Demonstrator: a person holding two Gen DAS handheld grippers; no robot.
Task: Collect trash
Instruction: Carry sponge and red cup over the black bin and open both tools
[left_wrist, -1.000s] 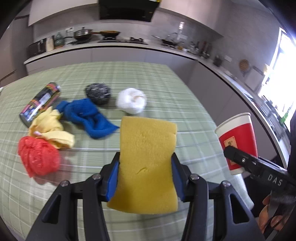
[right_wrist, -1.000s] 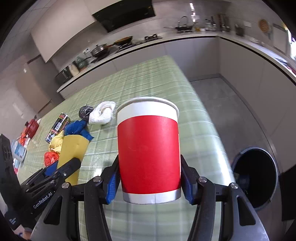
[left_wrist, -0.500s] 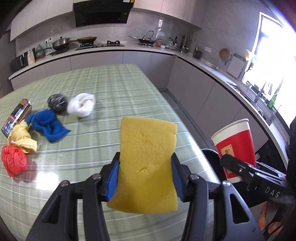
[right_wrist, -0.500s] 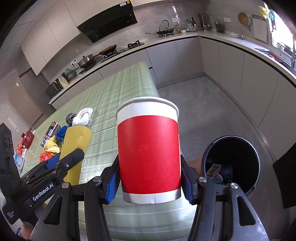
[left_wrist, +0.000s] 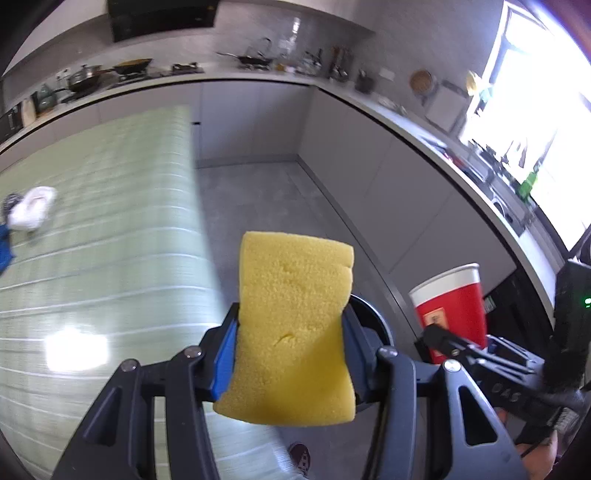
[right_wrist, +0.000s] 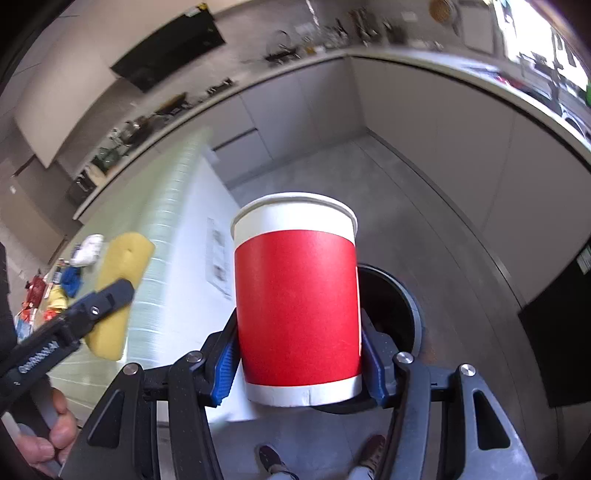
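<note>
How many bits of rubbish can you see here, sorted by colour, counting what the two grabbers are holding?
Yellow: 2, the sponge in the left gripper and a yellow rag
Red: 2, the paper cup in the right gripper and a red wad
Blue: 1, a cloth
White: 1, a wad
Total: 6

So the tabletop (left_wrist: 110, 229) has a pale green plaid cover, and at its far left side there's a white crumpled wad (left_wrist: 31, 210) with a dark ball (left_wrist: 8, 201) just beside it and a blue cloth (left_wrist: 4, 245) close by — all pretty blurry. Past the edge it's grey floor (left_wrist: 266, 206), where a round black trash bin (right_wrist: 399, 310) stands, mouth open.
</note>
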